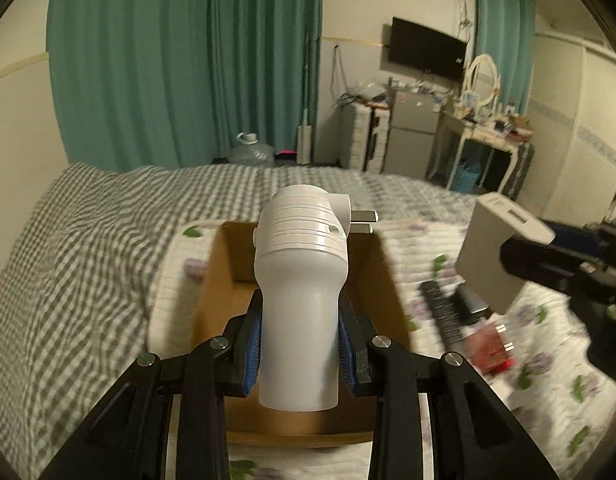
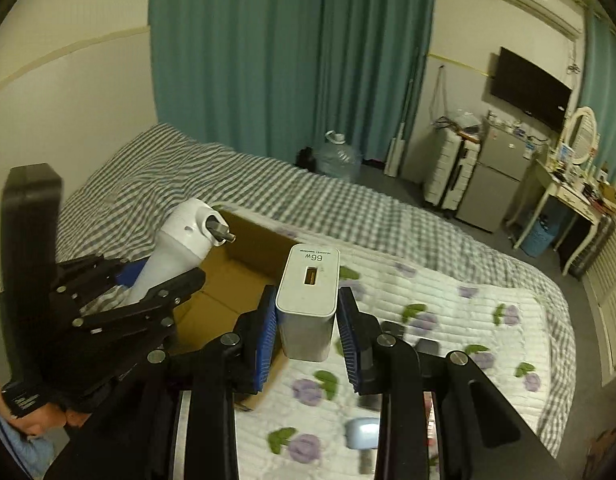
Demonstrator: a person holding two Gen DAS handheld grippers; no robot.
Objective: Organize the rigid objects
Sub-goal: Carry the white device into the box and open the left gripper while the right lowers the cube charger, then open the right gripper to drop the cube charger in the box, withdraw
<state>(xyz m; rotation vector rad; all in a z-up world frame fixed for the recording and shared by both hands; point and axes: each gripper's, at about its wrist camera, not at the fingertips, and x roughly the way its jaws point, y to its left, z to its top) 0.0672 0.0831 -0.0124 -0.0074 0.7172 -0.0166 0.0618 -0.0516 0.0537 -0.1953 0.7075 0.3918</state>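
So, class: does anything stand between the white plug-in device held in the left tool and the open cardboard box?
Nothing visible does. The white plug-in device in the left tool hangs directly above the open cardboard box, whose visible floor looks bare.

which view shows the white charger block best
The right wrist view: the white charger block sits centred in the right hand-held gripper, its port and 66W print readable. The left wrist view shows it off to the side, slightly blurred.

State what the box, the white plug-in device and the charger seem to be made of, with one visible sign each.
Box: corrugated cardboard, matte brown, folded flaps.
Device: likely smooth white plastic with a soft sheen; its prongs look metal.
Charger: probably hard white plastic, satin finish, printed "66W".
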